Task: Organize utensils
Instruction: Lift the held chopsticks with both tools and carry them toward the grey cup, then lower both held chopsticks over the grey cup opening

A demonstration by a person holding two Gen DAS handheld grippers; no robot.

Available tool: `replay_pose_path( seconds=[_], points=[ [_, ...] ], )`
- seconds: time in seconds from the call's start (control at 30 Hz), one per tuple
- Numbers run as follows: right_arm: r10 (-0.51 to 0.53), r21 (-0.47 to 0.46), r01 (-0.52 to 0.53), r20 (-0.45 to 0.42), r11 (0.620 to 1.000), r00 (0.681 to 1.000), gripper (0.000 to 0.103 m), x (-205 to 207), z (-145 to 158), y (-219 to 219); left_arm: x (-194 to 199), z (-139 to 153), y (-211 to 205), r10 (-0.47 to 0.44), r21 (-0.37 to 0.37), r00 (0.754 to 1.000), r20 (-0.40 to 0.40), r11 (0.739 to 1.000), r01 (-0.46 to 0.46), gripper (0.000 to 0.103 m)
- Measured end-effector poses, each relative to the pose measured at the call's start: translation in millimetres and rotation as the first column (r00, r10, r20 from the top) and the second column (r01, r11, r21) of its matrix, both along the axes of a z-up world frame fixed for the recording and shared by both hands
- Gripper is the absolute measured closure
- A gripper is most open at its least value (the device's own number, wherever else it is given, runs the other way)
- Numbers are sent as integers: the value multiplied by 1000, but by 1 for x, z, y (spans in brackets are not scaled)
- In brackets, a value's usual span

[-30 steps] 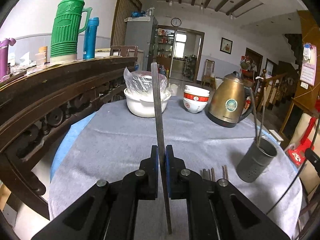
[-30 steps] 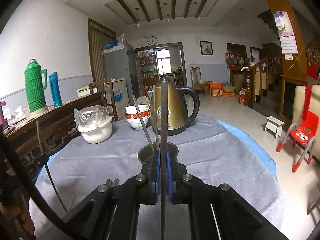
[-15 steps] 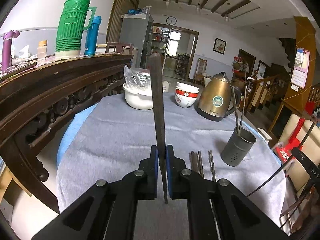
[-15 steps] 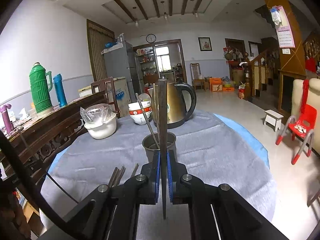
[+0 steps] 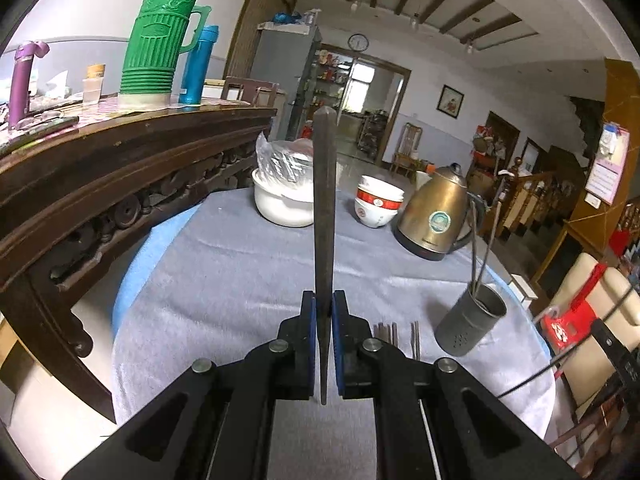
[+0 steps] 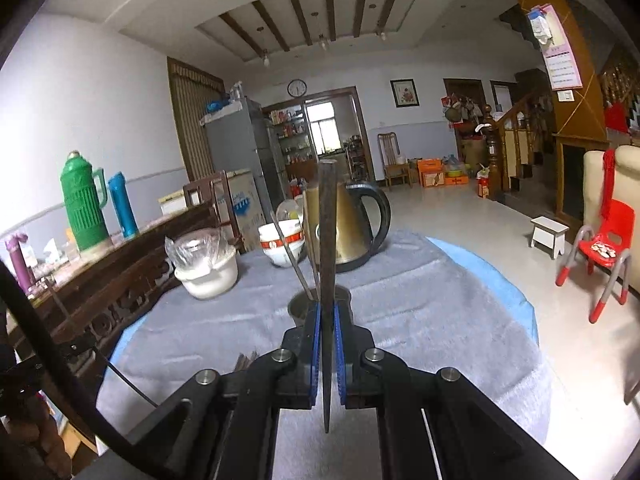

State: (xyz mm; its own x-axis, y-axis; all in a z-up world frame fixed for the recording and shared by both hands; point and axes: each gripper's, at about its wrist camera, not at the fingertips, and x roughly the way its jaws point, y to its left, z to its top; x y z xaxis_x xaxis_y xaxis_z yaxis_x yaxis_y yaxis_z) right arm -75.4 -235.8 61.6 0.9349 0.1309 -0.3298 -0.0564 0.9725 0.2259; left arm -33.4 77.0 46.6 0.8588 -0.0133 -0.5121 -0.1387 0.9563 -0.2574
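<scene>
My left gripper (image 5: 323, 312) is shut on a dark chopstick (image 5: 323, 208) that stands upright between its pads. A grey metal utensil holder (image 5: 470, 326) stands to its right on the table with two chopsticks in it. Several loose chopsticks (image 5: 394, 334) lie flat on the cloth between gripper and holder. My right gripper (image 6: 327, 322) is shut on another dark chopstick (image 6: 327, 232), upright, just in front of the holder (image 6: 304, 308), which is partly hidden behind the fingers.
The round table has a grey cloth (image 5: 240, 272). A white lidded bowl (image 5: 282, 196), stacked red-and-white bowls (image 5: 376, 204) and a brass kettle (image 5: 434, 220) stand at the far side. A dark carved sideboard (image 5: 100, 168) with thermoses runs along the left.
Both grippers have pulled back and risen from the table, each keeping its chopstick. The holder now sits farther away in the left view; the right gripper stays lined up behind it.
</scene>
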Motion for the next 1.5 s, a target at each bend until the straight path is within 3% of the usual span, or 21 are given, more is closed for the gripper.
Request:
replay_pose_path(
  seconds=[0.2,0.3,0.9,1.5],
  points=[
    [9,30,-9,1,1000,1000,96,1,7,-3,27,6,-10,68,66,991,-116,996,-61,95],
    [16,37,-16,-7,999,1000,96,1,7,-2,31,6,-12,81,86,988,-135,994,-70,95],
    [47,17,-47,6,999,999,96,2,20,15,39,3,-13,143,188,974,-178,976,-109,95],
    [48,19,-48,7,999,999,96,7,21,16,54,2,-26,128,226,970,-205,971,-81,95]
  ],
)
